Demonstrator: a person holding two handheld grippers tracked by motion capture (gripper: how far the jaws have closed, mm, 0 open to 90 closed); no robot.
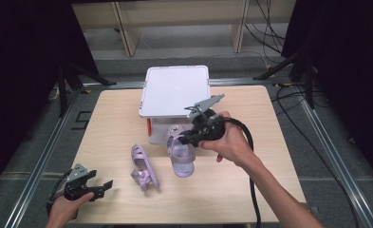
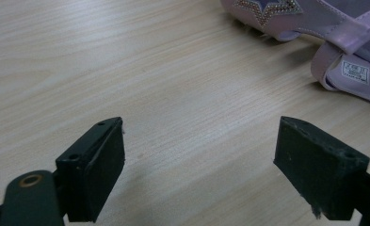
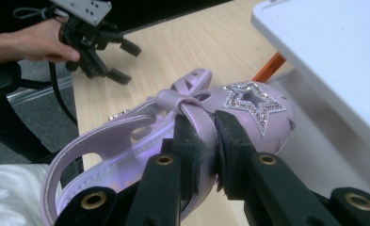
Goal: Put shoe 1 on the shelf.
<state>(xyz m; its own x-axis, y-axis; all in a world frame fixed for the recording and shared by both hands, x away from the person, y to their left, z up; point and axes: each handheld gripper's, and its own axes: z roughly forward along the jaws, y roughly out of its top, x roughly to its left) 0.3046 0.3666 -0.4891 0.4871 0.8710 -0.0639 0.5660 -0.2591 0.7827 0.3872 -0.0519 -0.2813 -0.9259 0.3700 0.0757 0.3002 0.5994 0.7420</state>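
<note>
1. Table (image 1: 250,190): a light wooden top that takes up the middle of the high view.
2. White box (image 1: 174,90): stands at upper centre of the high view, its lid closed, an orange part showing at its lower left edge.
3. Right gripper (image 1: 186,137): sits at centre of the high view, just below the box. Its jaws are closed on the strap of the held sandal (image 1: 180,154). In the right gripper view the strap is pinched between both jaws at lower centre, and the sandal's toe with its glittering star (image 3: 253,101) points toward upper right, close to the box wall.
4. Left gripper (image 1: 101,189): rests at lower left of the high view. Its jaws stand wide apart with nothing between them.
5. Second sandal (image 1: 144,167): lies on the table, right of the left gripper and apart from it. In the left gripper view it occupies the upper right corner, beyond the jaw tips.
</note>
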